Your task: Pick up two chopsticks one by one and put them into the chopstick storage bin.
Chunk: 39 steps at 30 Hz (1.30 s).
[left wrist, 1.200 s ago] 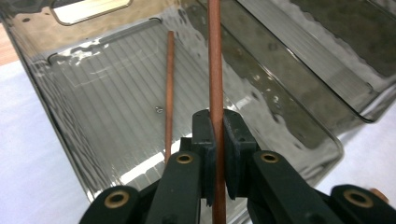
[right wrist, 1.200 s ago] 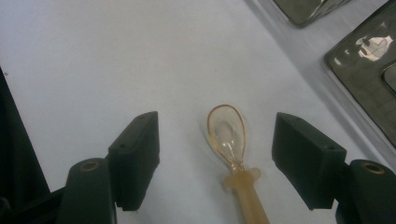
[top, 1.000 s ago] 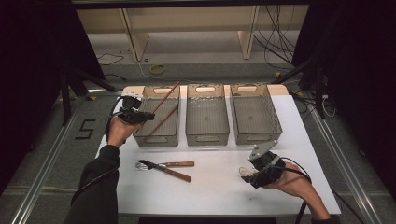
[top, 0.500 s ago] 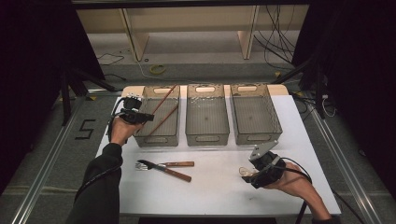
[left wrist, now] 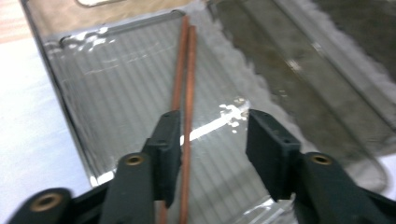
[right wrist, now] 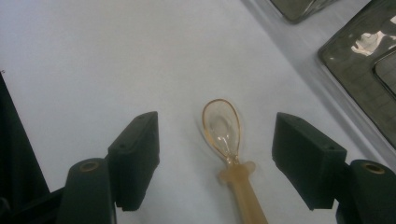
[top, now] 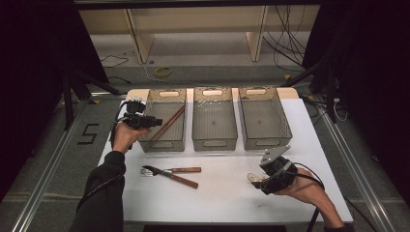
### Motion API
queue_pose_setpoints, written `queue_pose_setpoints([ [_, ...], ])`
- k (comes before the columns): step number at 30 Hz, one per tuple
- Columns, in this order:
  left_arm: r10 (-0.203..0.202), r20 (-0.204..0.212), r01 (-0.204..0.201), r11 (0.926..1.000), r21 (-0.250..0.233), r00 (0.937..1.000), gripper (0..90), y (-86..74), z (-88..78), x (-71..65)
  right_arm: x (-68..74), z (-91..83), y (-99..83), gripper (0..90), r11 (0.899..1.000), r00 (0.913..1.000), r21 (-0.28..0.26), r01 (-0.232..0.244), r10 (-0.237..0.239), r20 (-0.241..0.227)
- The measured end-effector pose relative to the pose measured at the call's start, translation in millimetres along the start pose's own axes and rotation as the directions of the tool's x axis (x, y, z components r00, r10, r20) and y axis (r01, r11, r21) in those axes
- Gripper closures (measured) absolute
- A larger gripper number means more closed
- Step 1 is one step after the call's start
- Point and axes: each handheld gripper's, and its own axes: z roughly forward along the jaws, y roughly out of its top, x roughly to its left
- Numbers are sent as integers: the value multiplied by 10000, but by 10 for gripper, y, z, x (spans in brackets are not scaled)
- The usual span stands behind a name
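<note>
Our chopsticks [left wrist: 187, 88] lie slanted in the left bin [top: 153, 101], between the jaws of our left gripper [top: 153, 122] — those jaws have just been opening and no longer pinch the sticks. To do this well, we should lift straight up so we don't bump the bin's walls. Our right gripper [right wrist: 215, 156] waits spread wide around the clear spoon [right wrist: 223, 125] on the white table [top: 227, 193]. The fork and knife [top: 169, 173] lie well apart — lots of free room there.
</note>
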Motion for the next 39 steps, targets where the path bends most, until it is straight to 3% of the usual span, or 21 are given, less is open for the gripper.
queue_pose_setpoints([
  [6,318,682,-262,9963,-820,9972,358,-125,-188,-178,-22,-26,-18,328,10000,9999,11,-83,83,96],
  [13,538,1457,-292,9857,-1659,9879,289,-327,-357,-351,-74,-7,-62,328,9995,9996,148,-262,260,115],
  [19,1045,1780,-725,9815,-1773,9785,253,-450,-430,-545,-103,-9,-87,329,9994,9994,195,-297,293,187],
  [23,1659,1799,-1335,9746,-1797,9696,230,-507,-436,-666,-134,-14,-112,330,9991,9991,230,-365,360,212],
  [28,2058,1923,-1750,9706,-1654,9595,218,-564,-408,-742,-169,11,-149,331,9983,9989,368,-443,436,198],
  [39,2600,2011,-2321,9607,-1521,9444,212,-676,-409,-843,-240,58,-214,336,9966,9984,608,-550,542,150],
])
